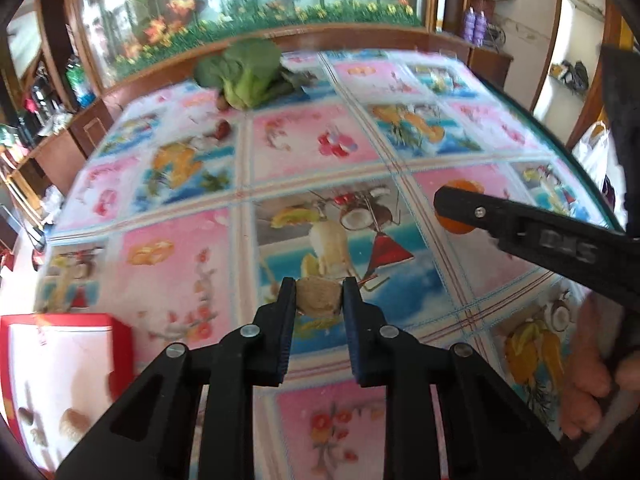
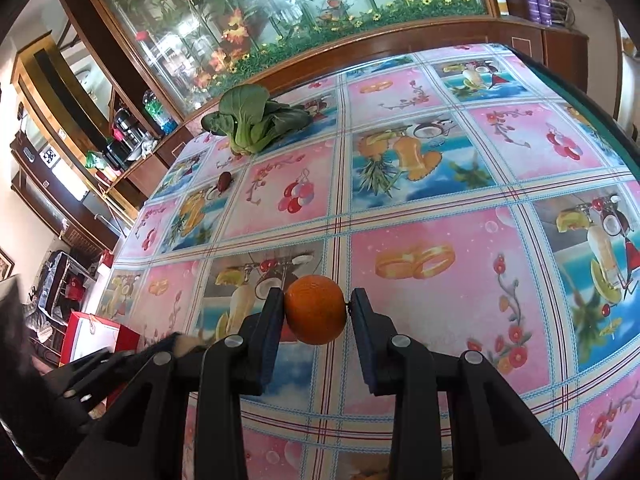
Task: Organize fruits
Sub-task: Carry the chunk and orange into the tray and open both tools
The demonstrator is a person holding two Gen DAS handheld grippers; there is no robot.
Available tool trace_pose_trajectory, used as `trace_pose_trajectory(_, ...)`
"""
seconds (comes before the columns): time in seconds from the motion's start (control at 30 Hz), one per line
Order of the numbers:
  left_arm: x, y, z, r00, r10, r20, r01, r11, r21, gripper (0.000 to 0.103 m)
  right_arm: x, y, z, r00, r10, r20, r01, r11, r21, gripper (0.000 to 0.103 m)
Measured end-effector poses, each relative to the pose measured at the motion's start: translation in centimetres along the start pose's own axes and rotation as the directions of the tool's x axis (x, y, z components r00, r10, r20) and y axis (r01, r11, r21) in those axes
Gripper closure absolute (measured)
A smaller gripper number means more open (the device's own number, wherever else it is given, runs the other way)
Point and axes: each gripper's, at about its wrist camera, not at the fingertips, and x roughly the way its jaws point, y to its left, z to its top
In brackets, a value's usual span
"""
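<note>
The left gripper [image 1: 319, 295] has its fingers pressed against the two sides of a small tan, rough-skinned fruit [image 1: 319, 296], possibly a longan, carried above the counter [image 1: 400, 152]. A red box [image 1: 64, 380] lies below and left of those fingers, with similar small fruits inside, so it is probably where this fruit is going. The right gripper [image 2: 316, 308] clamps an orange [image 2: 316, 309] at its widest part, a hold that keeps the round fruit from rolling out. Far ahead of both pairs of fingers lie a bok choy [image 2: 256, 120] and a dark red fruit [image 2: 225, 181], still unsorted.
</note>
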Motion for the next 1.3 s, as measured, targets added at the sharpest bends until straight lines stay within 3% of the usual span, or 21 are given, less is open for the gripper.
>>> trace_pose_trajectory(0.17, -4.8, 2.7, -1.6, 0.996, 0.043, 0.075, -0.038, 0.997, -0.062, 0.078, -0.6, -0.3, 0.0, 0.999, 0.002, 0.054, -0.002, 1.000, 0.002, 0.070)
trace_pose_trajectory(0.27, -7.3, 5.0, -2.9, 0.988, 0.106, 0.109, -0.094, 0.989, -0.110, 0.078, -1.0, -0.5, 0.0, 0.994, -0.002, 0.106, 0.001, 1.000, 0.004, 0.070)
trace_pose_trajectory(0.43, -11.2, 9.7, -5.8, 0.965, 0.217, 0.149, -0.184, 0.961, -0.206, 0.078, -1.6, -1.3, -0.1, 0.979, -0.038, 0.199, 0.034, 0.999, 0.021, 0.070)
trace_pose_trajectory(0.63, -13.9, 14.2, -8.8, 0.940, 0.294, 0.172, -0.240, 0.930, -0.278, 0.078, -2.3, -0.6, -1.3, 0.972, -0.083, 0.218, 0.071, 0.995, 0.065, 0.070)
trace_pose_trajectory(0.77, -14.4, 17.1, -10.5, 0.937, 0.311, 0.158, -0.248, 0.913, -0.325, 0.078, -3.8, 3.7, -3.4, 0.969, -0.021, 0.246, 0.022, 1.000, 0.000, 0.070)
trace_pose_trajectory(0.93, -14.9, 19.5, -12.6, 0.935, 0.324, 0.143, -0.253, 0.894, -0.371, 0.078, -3.8, 11.5, -6.7, 0.969, 0.141, 0.202, -0.118, 0.985, -0.125, 0.070)
trace_pose_trajectory(1.1, -15.6, 21.5, -14.2, 0.928, 0.347, 0.134, -0.266, 0.872, -0.410, 0.078, -3.4, 19.7, -9.8, 0.958, 0.269, 0.099, -0.232, 0.930, -0.283, 0.070)
trace_pose_trajectory(1.3, -16.2, 23.4, -15.6, 0.921, 0.369, 0.126, -0.280, 0.850, -0.445, 0.078, -3.5, 24.7, -12.1, 0.942, 0.335, 0.033, -0.299, 0.877, -0.377, 0.070)
